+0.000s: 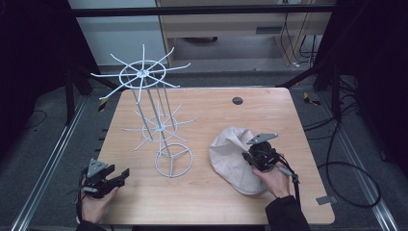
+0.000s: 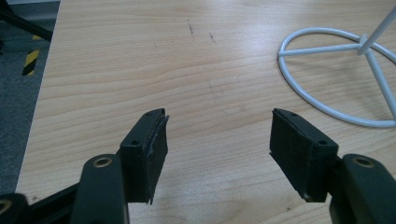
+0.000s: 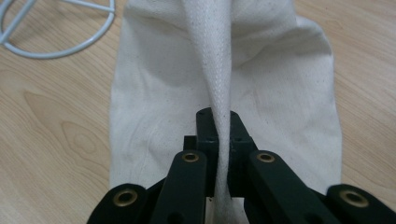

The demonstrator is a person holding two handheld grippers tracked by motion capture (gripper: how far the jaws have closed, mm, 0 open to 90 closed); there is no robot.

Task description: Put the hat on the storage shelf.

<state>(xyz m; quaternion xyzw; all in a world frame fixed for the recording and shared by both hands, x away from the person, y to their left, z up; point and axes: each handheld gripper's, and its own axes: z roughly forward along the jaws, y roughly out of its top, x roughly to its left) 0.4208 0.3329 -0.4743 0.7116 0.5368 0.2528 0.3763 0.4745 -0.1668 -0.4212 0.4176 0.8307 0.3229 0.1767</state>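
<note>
A cream cloth cap (image 1: 231,156) lies on the wooden table at the right. My right gripper (image 1: 250,158) sits over it, shut on a raised fold of the cream cloth (image 3: 219,84) pinched between both jaws. A white wire rack (image 1: 161,126) with spoked tiers stands mid-table on a ring base (image 2: 336,70). My left gripper (image 1: 120,177) rests at the table's front left, open, its black pads (image 2: 152,149) apart over bare wood with nothing between them.
The table (image 1: 202,202) has a dark round grommet (image 1: 237,100) near its far edge. Black frame bars and cables surround it on the floor. The rack's ring base (image 3: 56,32) lies close to the cap's left side.
</note>
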